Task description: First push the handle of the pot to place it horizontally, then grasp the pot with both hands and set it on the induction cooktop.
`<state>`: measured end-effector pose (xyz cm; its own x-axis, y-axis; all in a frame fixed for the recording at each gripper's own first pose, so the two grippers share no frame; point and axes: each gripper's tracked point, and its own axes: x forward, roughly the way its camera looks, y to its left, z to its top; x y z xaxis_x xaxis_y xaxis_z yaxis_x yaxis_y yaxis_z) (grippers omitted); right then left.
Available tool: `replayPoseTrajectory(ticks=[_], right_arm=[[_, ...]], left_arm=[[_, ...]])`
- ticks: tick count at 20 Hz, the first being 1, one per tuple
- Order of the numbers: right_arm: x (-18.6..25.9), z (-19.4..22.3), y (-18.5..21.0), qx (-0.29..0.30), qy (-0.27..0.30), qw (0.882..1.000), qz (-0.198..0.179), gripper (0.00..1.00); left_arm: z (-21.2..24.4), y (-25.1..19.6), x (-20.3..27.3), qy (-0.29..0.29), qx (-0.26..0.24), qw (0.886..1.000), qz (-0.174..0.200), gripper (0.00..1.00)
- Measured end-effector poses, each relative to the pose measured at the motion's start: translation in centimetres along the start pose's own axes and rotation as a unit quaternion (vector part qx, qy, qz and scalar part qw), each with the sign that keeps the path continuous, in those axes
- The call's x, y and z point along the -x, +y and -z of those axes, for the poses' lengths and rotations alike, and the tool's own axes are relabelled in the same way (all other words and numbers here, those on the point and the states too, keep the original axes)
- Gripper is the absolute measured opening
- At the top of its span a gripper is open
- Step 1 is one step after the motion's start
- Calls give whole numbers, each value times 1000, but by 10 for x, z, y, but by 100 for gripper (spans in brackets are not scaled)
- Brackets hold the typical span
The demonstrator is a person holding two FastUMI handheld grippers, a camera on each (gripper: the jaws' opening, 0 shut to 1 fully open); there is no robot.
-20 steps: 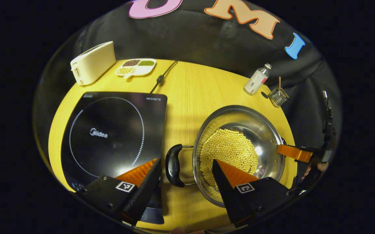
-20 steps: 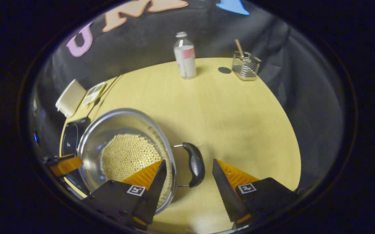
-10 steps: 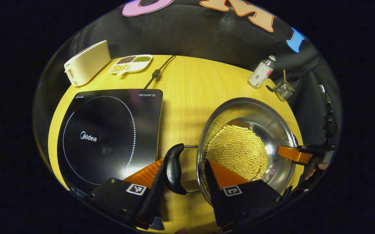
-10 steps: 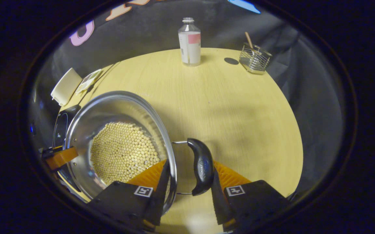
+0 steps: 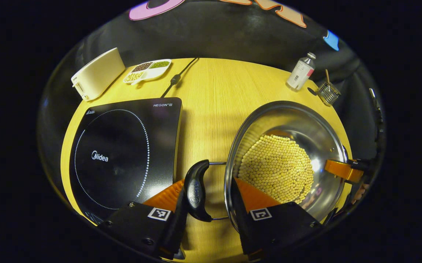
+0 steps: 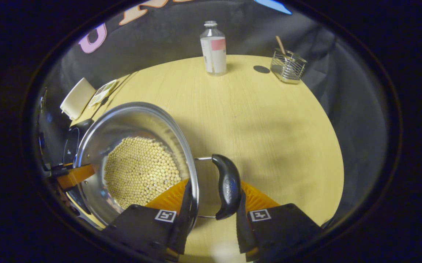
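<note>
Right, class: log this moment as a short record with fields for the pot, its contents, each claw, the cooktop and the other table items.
pot: steel pot on the yellow table, right of the cooktop
contents: pale round beans
left claw: closed over the pot's left handle and rim
right claw: closed over the right handle and rim
cooktop: bare
other items: toaster, divided dish, bottle, wire basket

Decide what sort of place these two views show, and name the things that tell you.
Probably a mock kitchen in a booth: an induction cooktop, a steel pot of beans and a toaster share a round wooden table.
</note>
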<state>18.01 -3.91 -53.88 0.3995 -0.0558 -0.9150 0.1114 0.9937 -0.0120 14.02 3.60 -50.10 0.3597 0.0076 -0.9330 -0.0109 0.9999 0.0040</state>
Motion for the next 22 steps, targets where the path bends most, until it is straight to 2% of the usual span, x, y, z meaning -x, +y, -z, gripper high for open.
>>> replayPoseTrajectory(ticks=[1,2,4,7,8,9,10,11,12,13,14,15,16,17,20,21,22], right_arm=[[1,0,0,-5,3,1000,0,54],[-4,0,1,-14,2,1000,0,58],[6,-5,1,-17,-6,1000,-3,48],[10,-12,-1,-7,-14,1000,-11,48],[11,-14,-1,-6,-15,1000,-14,44],[9,-14,1,-3,-15,1000,-16,48],[8,-16,1,-1,-17,1000,-20,48],[5,-15,0,-2,-20,1000,-24,44],[4,-15,0,-6,-20,999,-28,49],[4,-12,0,-8,-21,999,-33,44],[4,-12,1,-8,-23,999,-38,48],[3,-11,1,-4,-27,999,-43,44],[3,-11,1,-2,-29,998,-49,48],[4,-13,0,-2,-33,998,-54,44],[2,-16,-2,10,-50,996,-74,44],[1,-14,-3,11,-55,995,-81,48],[2,-13,-4,9,-57,995,-87,44]], left_arm=[[0,-1,-1,-5,-2,1000,5,64],[-1,-1,-2,-11,-1,1000,6,63],[-1,0,-2,-1,21,1000,8,63],[21,-8,8,44,108,993,29,58],[25,-8,13,43,110,992,32,58],[27,-9,18,37,106,993,31,60],[28,-9,23,29,102,994,29,57],[28,-10,28,21,98,995,28,57],[28,-11,33,15,97,995,28,60],[29,-11,38,11,95,995,26,57],[30,-11,43,7,94,995,25,57],[32,-11,49,1,96,995,22,57],[35,-10,54,-1,98,995,20,57],[38,-10,60,-4,102,995,16,57],[46,-6,84,-27,101,994,-1,57],[48,-4,92,-35,100,994,-6,57],[51,-3,99,-41,98,994,-9,57]])
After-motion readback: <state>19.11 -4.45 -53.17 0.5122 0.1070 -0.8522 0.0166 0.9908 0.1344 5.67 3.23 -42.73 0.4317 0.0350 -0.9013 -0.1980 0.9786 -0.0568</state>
